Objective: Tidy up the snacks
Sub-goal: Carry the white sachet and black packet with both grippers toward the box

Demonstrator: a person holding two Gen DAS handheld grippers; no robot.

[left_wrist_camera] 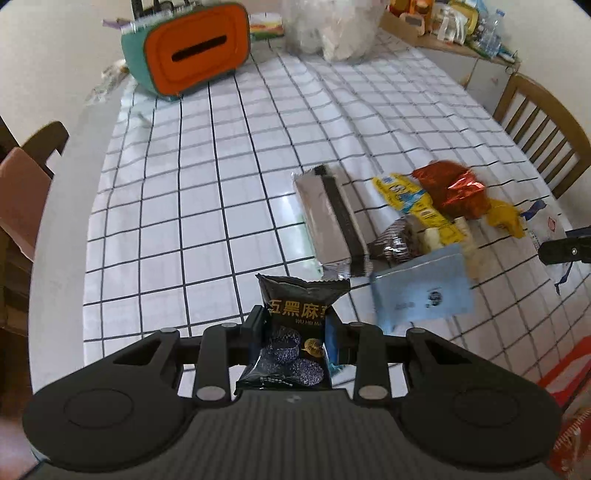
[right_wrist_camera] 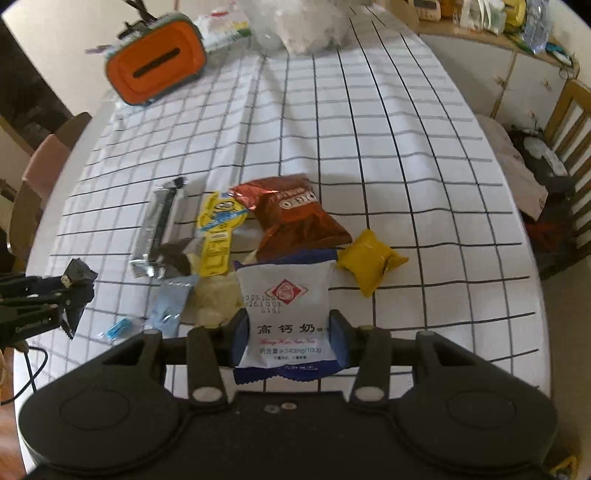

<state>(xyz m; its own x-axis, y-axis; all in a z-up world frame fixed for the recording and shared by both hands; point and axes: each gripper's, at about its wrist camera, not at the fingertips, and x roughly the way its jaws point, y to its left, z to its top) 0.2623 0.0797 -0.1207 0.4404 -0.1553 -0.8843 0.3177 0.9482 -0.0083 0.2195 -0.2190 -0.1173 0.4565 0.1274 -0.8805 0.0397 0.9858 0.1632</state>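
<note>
Left tool point(left_wrist_camera: 295, 332): clenched on a small black foil snack packet with gold lettering and dark biscuits pictured point(left_wrist_camera: 291, 332), held upright and clear of the tabletop.

Right tool point(right_wrist_camera: 288, 334): clenched on a white pillow-shaped packet with blue ends and a red diamond emblem point(right_wrist_camera: 286, 314), likewise lifted, just in front of the pile.

Pile, mid-tabletop, right of centre in the left view:
- long silver foil pack with a black stripe point(right_wrist_camera: 159, 229), lying flat at the pile's left edge;
- yellow sachet with blue print point(right_wrist_camera: 218, 232), beside it;
- crinkled red-brown foil bag point(right_wrist_camera: 295, 218), overlapping the sachet's far end;
- small mustard-yellow pillow packet point(right_wrist_camera: 369, 260), just right of the red bag;
- pale blue flat packet point(right_wrist_camera: 170, 302), nearest the left tool, blurred in the left view;
- dark brown wrapper and pale cream pieces between these, too unclear to identify.

Surroundings: white tabletop cloth with black grid lines point(right_wrist_camera: 369, 147); teal box with an orange slotted lid point(left_wrist_camera: 192, 51) at the far left corner; clear plastic bag point(left_wrist_camera: 332, 26) beside it; wooden chair point(left_wrist_camera: 539, 125) at the right.

Step in hand, as judged: both packets picked, awaiting placement. No sorting container is evident; the open cloth left of the pile seems the likely spot. Next move calls for carrying each packet clear of the pile, lowering it flat, then loosening the grip without dragging neighbours.
</note>
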